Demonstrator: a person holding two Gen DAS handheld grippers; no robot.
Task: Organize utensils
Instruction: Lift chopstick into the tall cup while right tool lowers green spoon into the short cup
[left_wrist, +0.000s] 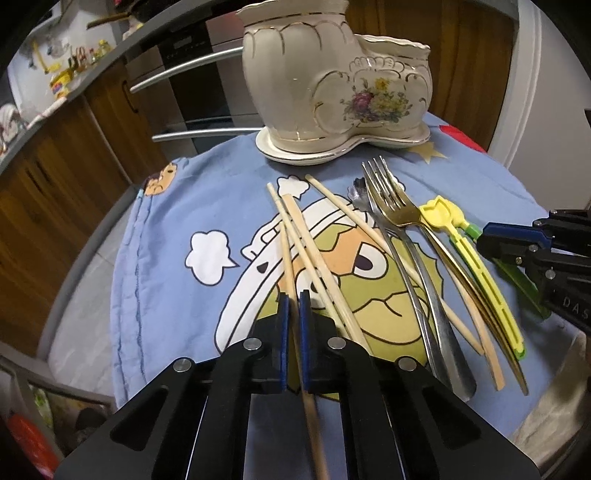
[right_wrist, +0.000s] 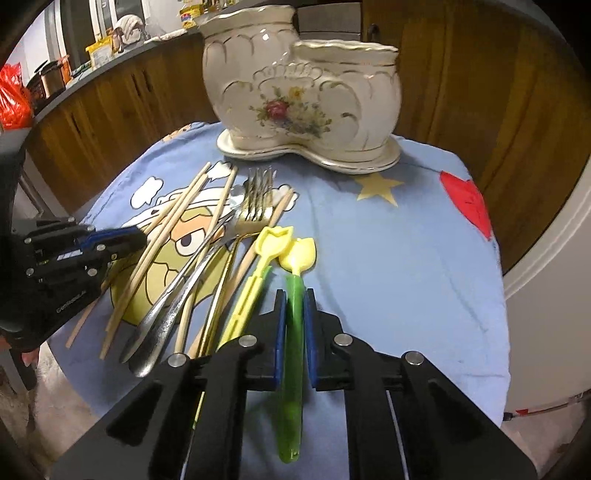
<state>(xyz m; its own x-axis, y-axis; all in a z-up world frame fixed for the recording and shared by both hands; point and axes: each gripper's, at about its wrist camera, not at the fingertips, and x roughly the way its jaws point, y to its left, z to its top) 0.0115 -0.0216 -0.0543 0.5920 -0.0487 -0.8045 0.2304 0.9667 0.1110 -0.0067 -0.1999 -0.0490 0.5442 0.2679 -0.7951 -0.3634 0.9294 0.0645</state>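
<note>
Both grippers at the pile, nothing delivered as far as visible.

Holder (left_wrist: 334, 92): ceramic, two cups joined, tall one and low one, on its own saucer at the far edge of the blue cloth (left_wrist: 166, 258). No handle or tip shows above either rim in either view; the insides are hidden, so I cannot tell if anything short sits within. Judged empty, sorting at the start.

Left gripper (left_wrist: 293, 306): fingers narrow, closed on one chopstick (left_wrist: 291, 258). The stick runs between the blue pads and out behind them toward the camera. Its far end lies among the other chopsticks (left_wrist: 314, 254); whether it is clear of the cloth I cannot tell.

Right gripper (right_wrist: 294, 306): fingers narrow, clamped on the green handle of a spoon (right_wrist: 293, 314) with a yellow tulip-shaped bowl. The bowl points toward the holder and sits just beside the head of the yellow utensil (right_wrist: 255, 280), possibly touching.

Left on the cloth:
- several loose chopsticks, crossed
- steel forks (left_wrist: 384, 192), stacked, tines toward the holder
- a gold fork (right_wrist: 253, 221) with thin handle
- a steel spoon (left_wrist: 360, 195), bowl mostly under the forks
- the yellow utensil

Judgement: two pieces in hand, none placed, the bulk of the pile remaining. Next each needs a lift and a tip to upright over a cup. Risk: the crossed sticks drag neighbours on the lift
</note>
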